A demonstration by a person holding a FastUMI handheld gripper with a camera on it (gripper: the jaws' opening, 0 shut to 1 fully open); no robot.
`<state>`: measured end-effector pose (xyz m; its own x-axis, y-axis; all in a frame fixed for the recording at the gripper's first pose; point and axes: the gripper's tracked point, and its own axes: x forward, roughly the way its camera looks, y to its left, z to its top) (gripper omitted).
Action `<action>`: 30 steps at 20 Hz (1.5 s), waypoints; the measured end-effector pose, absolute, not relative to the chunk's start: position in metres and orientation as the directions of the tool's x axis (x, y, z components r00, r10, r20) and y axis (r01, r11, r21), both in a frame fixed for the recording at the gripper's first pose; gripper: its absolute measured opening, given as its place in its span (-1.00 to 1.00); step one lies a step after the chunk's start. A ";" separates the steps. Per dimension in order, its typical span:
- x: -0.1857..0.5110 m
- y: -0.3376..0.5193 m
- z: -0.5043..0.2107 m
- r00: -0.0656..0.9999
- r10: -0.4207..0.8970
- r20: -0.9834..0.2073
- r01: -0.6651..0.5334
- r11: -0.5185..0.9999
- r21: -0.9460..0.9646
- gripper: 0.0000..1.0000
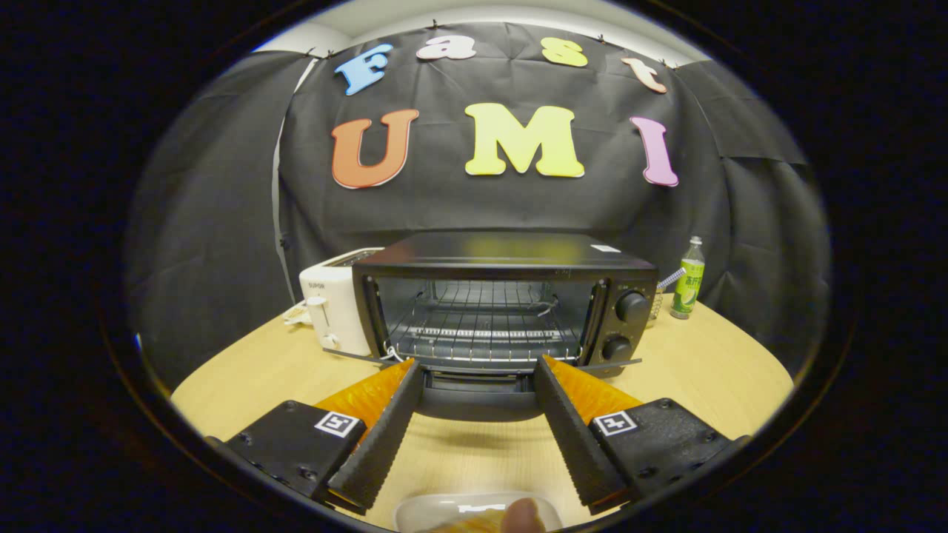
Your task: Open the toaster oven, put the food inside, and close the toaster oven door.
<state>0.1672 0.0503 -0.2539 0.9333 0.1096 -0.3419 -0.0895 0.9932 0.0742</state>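
Observation:
A black toaster oven stands on the wooden table with its door folded down flat toward me. Its wire rack is bare inside. My gripper is open, its two black ribbed fingers spread wide, and their tips reach the sides of the lowered door without pressing on anything. Below and behind the fingers, close to me, lies a white plate with brownish-orange food on it, partly cut off from sight.
A white slot toaster sits against the oven's left side. A green bottle stands at the back right, with a small wire item beside the oven. Two knobs are on the oven's right panel.

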 end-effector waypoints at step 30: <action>0.012 0.045 -0.337 0.816 0.080 -0.572 0.069 0.970 0.234 1.00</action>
<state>0.0122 0.0446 -0.3373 0.8164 0.0796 -0.5720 0.0692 0.9698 0.2338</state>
